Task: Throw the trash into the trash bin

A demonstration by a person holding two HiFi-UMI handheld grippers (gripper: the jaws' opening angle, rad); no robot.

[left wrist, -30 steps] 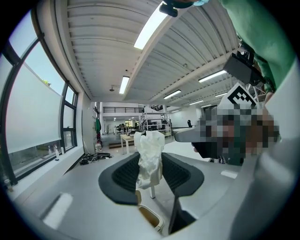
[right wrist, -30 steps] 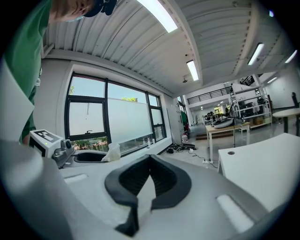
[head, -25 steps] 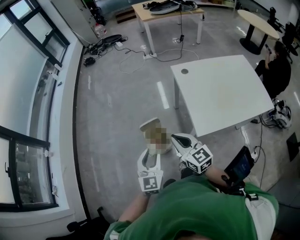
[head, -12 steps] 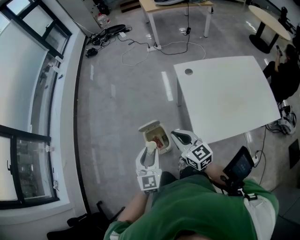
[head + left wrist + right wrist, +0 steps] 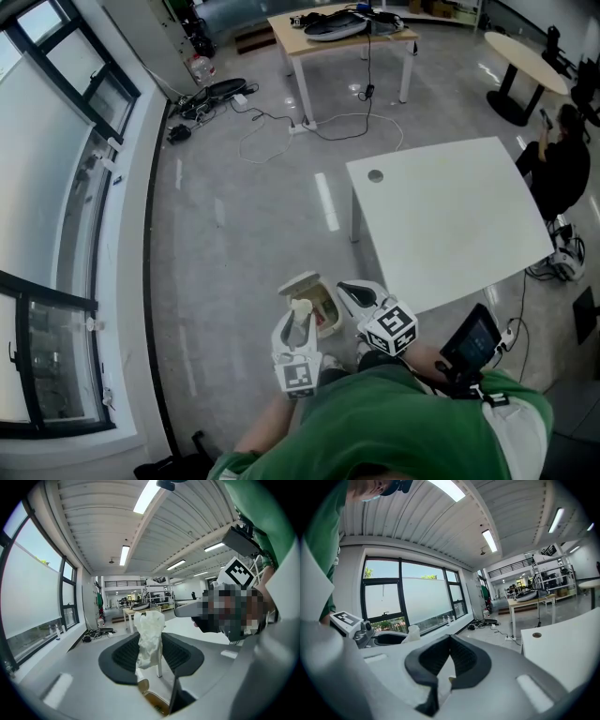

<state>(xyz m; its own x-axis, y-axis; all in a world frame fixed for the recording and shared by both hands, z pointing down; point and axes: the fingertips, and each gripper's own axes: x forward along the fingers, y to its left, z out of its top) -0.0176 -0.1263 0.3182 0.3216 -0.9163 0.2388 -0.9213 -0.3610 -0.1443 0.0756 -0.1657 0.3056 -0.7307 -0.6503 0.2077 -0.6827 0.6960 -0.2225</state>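
Grey floor [image 5: 234, 244] along a window wall [image 5: 56, 187]; left gripper [image 5: 297, 328] clamps crumpled white paper [image 5: 150, 637] upright between its pads, at the open bin's [image 5: 328, 314] left rim; bin on the floor off the white table's [image 5: 450, 216] near-left corner; right gripper [image 5: 354, 292] just beside it, fingertips together, nothing between.
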